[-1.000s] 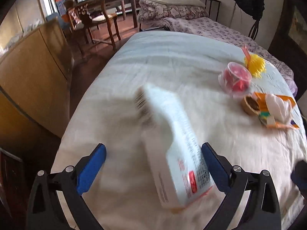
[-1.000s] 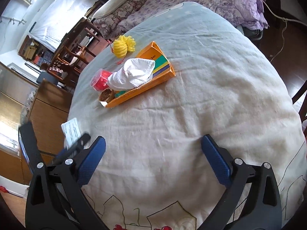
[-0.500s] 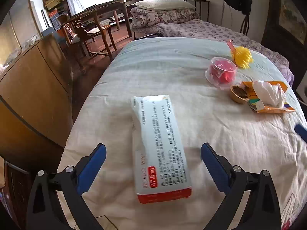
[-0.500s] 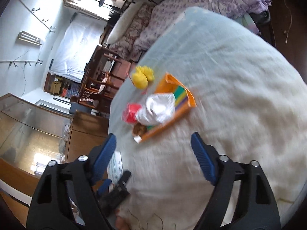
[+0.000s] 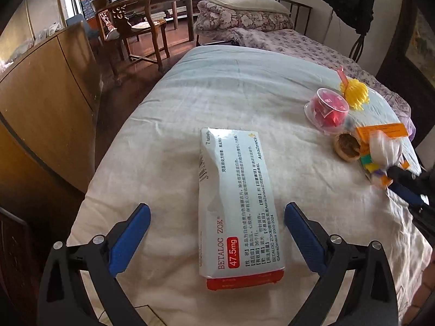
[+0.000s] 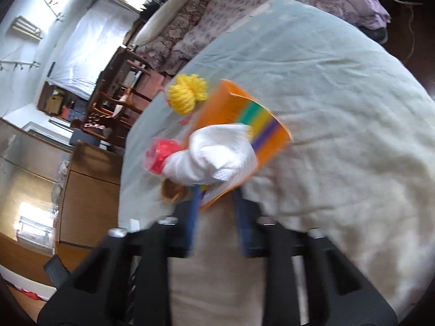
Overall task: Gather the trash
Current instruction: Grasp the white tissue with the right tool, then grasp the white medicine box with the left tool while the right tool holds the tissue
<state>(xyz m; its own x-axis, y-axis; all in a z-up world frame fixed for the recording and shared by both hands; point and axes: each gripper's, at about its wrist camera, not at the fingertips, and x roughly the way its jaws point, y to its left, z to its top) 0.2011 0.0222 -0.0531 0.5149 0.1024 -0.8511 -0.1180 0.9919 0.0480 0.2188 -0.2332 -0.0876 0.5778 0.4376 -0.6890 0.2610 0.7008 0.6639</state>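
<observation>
left gripper (image 5: pixel 217 233): wide open, pointing down, holding nothing | right gripper (image 6: pixel 216 203): closed tight, pinching the near corner of the orange box (image 6: pixel 244 125), tipped sideways

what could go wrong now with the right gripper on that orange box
The right gripper pinches only the near corner of the orange box, so it may twist or slip out. The crumpled white tissue lies loose on top and could slide off. The brown cup beside it could get knocked.
</observation>
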